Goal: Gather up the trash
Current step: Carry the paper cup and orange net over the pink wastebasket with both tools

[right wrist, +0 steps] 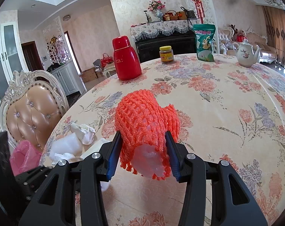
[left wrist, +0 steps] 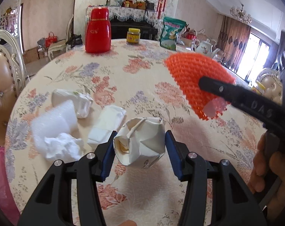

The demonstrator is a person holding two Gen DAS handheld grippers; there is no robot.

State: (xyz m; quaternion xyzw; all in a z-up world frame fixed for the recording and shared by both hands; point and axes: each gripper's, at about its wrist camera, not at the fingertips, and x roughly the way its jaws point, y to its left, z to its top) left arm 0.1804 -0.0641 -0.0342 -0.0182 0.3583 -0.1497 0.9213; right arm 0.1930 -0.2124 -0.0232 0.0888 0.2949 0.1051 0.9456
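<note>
Crumpled tissues [left wrist: 61, 146] are lying at the table's left edge, the left gripper [left wrist: 139, 145] is clenching a crushed paper carton [left wrist: 140, 141] just above the floral tablecloth [left wrist: 123, 71], and the right gripper [right wrist: 143, 148] is squeezing an orange foam net [right wrist: 146, 120] aloft.

The left wrist camera is looking forward along the left gripper [left wrist: 139, 146], sitting low and close over the desk [left wrist: 135, 79]. The right wrist camera is facing the same way along the right gripper [right wrist: 143, 146], riding just to the right. Both views are sharing the red flask [left wrist: 97, 31] [right wrist: 126, 58], yellow-lidded jar [left wrist: 133, 36] [right wrist: 166, 54] and green pouch [left wrist: 171, 33] [right wrist: 204, 42] far ahead of each gripper.
</note>
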